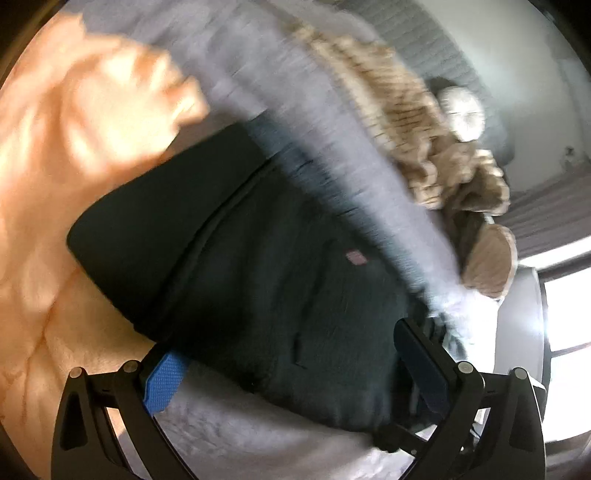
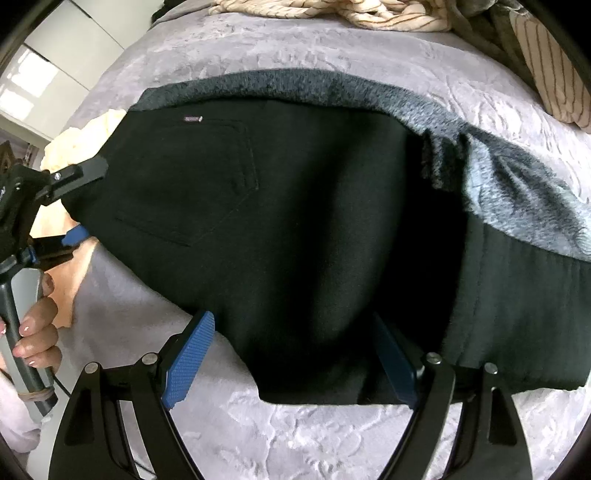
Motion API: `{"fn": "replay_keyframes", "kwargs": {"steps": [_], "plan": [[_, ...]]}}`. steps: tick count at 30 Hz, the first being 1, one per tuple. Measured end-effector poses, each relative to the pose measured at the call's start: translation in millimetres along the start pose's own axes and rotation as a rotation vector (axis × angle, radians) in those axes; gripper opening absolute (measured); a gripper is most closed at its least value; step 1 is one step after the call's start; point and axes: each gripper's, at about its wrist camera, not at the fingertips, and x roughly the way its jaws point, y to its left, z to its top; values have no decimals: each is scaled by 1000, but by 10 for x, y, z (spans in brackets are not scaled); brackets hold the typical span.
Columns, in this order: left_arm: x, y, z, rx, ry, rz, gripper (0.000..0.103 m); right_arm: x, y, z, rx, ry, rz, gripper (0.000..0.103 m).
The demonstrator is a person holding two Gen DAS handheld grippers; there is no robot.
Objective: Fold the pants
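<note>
Black pants [image 2: 295, 221] with a grey fleece lining [image 2: 517, 184] lie folded on a grey plush bed cover [image 2: 295, 435]. A back pocket [image 2: 207, 184] with a small tag faces up. My right gripper [image 2: 291, 358] is open, its blue pads either side of the pants' near edge. My left gripper [image 1: 291, 358] is open too, straddling the pants [image 1: 258, 258] in its blurred view. It also shows in the right wrist view [image 2: 88, 199] at the pants' left end, held by a hand.
A peach blanket [image 1: 55, 147] lies left of the pants. A beige striped throw [image 2: 369, 14] and a pillow [image 2: 554, 74] sit at the far side of the bed. A bright window [image 1: 565, 332] is to the right in the left wrist view.
</note>
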Motion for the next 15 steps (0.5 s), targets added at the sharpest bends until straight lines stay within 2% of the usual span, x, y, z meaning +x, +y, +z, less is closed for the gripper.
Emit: {"fn": "replay_keyframes", "kwargs": {"steps": [2,4,5,7,8,10,12,14,15], "plan": [[-105,-153,42,42,-29,-37,103,-189,-62,35,-18,-29,0,88],[-89,-232,93,74,-39,-39,103,-357,-117,116,-34,-61,-5,88],[-33,-234,107,86,-35,-6,103,-496,-168,213,-39,-87,-5,88],[209,-212,112,113,14,125,102,-676,-238,370,-39,-126,3,88],[298,-187,94,124,33,184,89,-777,-267,481,-37,-148,10,88],[447,-181,40,174,60,319,69,-941,-309,707,-25,-175,44,88],[415,-244,-2,214,19,351,57,-1055,-287,953,-17,-187,88,88],[377,-392,-55,318,-23,435,42,-1065,-165,1188,-37,-161,123,88],[376,-468,-100,379,-39,472,42,-1042,-95,1271,-48,-146,138,88]]}}
